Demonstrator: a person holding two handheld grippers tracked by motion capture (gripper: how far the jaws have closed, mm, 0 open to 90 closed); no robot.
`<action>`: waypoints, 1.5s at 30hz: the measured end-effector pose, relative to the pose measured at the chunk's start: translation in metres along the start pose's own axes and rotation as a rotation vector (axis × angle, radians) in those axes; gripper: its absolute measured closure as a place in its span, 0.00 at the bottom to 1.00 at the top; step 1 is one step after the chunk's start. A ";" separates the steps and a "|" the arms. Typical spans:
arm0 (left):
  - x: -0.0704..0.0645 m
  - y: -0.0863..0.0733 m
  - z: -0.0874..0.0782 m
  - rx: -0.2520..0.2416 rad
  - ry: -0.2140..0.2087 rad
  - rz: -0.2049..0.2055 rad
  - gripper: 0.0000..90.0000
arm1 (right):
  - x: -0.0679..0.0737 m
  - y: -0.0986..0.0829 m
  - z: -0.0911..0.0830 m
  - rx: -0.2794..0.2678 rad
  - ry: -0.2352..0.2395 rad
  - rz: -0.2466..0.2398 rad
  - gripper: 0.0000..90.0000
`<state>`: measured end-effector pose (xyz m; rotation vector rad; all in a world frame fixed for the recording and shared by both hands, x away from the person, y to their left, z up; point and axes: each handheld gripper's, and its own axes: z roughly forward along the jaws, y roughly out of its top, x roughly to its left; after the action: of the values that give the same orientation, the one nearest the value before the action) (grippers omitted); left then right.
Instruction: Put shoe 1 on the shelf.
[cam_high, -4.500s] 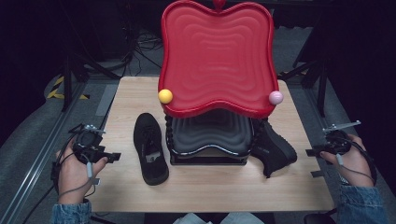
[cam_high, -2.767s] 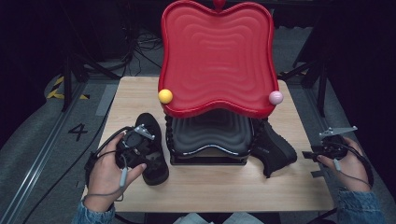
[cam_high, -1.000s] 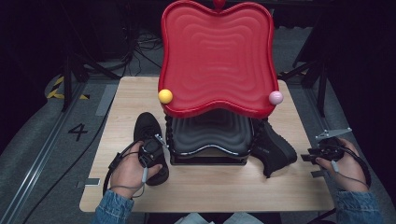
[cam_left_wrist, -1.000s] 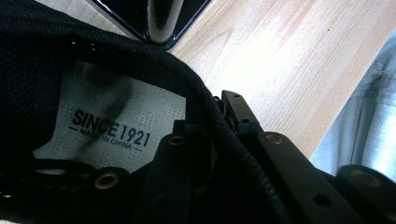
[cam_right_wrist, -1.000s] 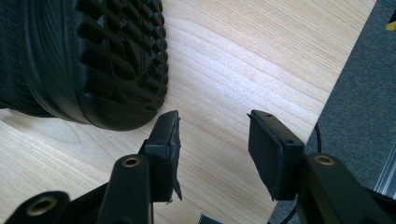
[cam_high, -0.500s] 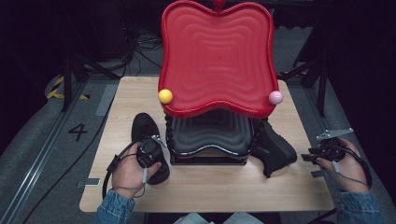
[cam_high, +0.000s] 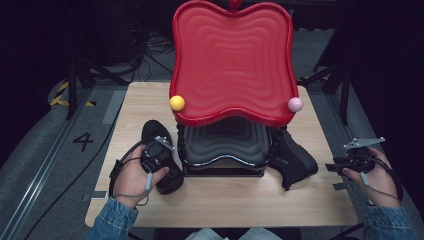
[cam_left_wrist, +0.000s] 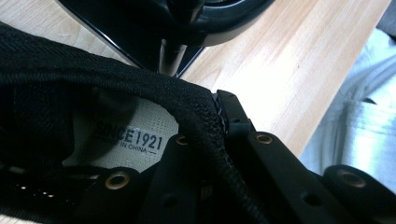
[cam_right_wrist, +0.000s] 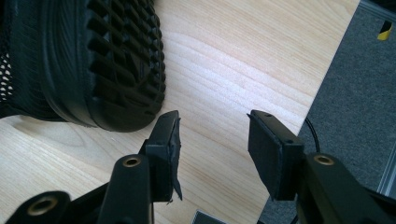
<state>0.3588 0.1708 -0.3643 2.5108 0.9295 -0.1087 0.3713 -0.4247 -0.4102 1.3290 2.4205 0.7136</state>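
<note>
**A:** So what's the left claw (cam_high: 161, 150) up to? In the high view it sits at lower left of the frame, right on top of the left shoe (cam_high: 161, 159).

**B:** It's pinching the shoe's collar. In the left gripper view the knit rim of the left shoe (cam_left_wrist: 140, 88) runs between the two black jaws, one inside the opening and one outside. My guess is that's a lifting grip: the rim is the only thin edge a claw can get around.

**A:** Any writing?

**B:** Yep, the insole label (cam_left_wrist: 128, 137) reads "SINCE 1921" and under it "MADE IN CHINA". No brand name I can make out.

**A:** And the other side?

**B:** The right claw (cam_right_wrist: 212, 140) is spread wide with nothing in it, hovering over the wooden surface (cam_right_wrist: 224, 60) near its edge. The right shoe (cam_right_wrist: 88, 60) lies on its side at upper left of that frame, tread facing the camera. Looks like it's just waiting.

**A:** The red thing?

**B:** A red wavy tray (cam_high: 232, 60) on a black stand (cam_high: 222, 150) between the shoes.
</note>
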 end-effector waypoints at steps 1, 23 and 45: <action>-0.001 0.000 -0.003 -0.003 -0.005 -0.014 0.97 | 0.000 0.000 0.000 -0.002 0.000 -0.001 0.61; -0.021 0.016 -0.083 0.033 0.078 0.030 0.96 | -0.001 0.000 -0.004 -0.024 0.020 0.014 0.60; -0.056 0.048 -0.153 0.043 0.139 0.112 0.96 | 0.000 0.001 -0.009 -0.049 0.016 0.008 0.62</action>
<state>0.3334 0.1738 -0.1962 2.6310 0.8458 0.0837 0.3675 -0.4269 -0.4019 1.3196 2.3954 0.7829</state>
